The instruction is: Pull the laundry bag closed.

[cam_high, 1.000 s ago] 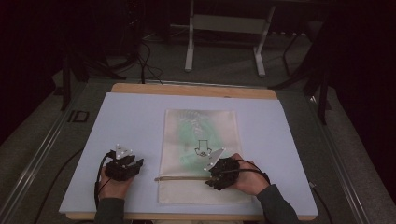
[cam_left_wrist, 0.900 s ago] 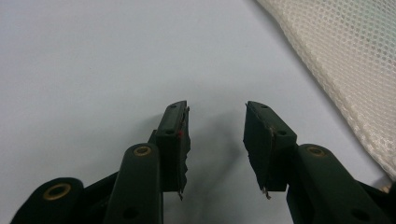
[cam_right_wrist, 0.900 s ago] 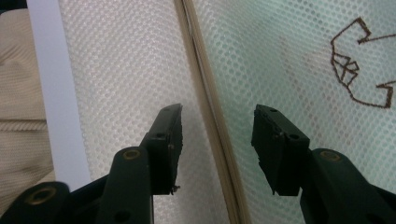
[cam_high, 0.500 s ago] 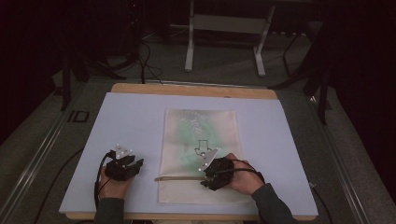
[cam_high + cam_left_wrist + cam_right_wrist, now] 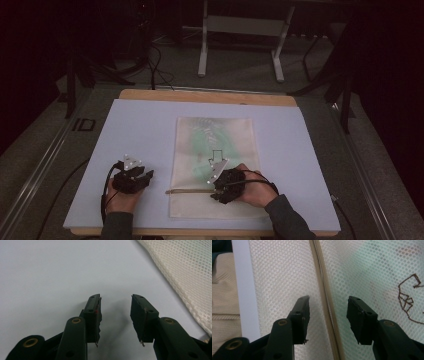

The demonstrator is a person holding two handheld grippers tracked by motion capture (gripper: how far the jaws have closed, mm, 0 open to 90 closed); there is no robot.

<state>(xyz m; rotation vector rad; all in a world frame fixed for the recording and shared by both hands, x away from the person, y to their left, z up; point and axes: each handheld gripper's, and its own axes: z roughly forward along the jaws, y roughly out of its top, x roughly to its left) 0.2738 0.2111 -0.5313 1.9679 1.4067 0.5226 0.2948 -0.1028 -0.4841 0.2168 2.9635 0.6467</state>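
From the high view we see the left gripper (image 5: 133, 176) resting on the pale blue worktop (image 5: 140, 130) near its front left corner, just left of the flat cream mesh laundry bag (image 5: 192, 205) that lies along the middle of the front edge. That view is too small to show how its fingers stand. The left gripper view settles it: the two black fingers (image 5: 93, 312) are parted with a clear gap and nothing between them, bare worktop under them, and the bag's netted edge (image 5: 185, 277) runs down the right of that view, apart from the fingers.

Further right in the high view, the right gripper (image 5: 225, 182) sits on the bag near the front edge of the worktop, at the right end of the thin tan zipper strip (image 5: 190, 191) that crosses the bag. A green shape (image 5: 210, 142) and a dark outlined drawing (image 5: 218, 156) show through the mesh beyond it.

The right gripper view gives what the high view cannot: the fingers (image 5: 302, 315) are open, one on each side of the zipper strip (image 5: 323, 290), gripping nothing. We cannot tell whether they touch the mesh. It also shows the fine honeycomb weave, the brown stitched outline (image 5: 409, 300) at the right, and a beige ribbed sleeve (image 5: 222, 302) at the left, past the worktop's front edge.
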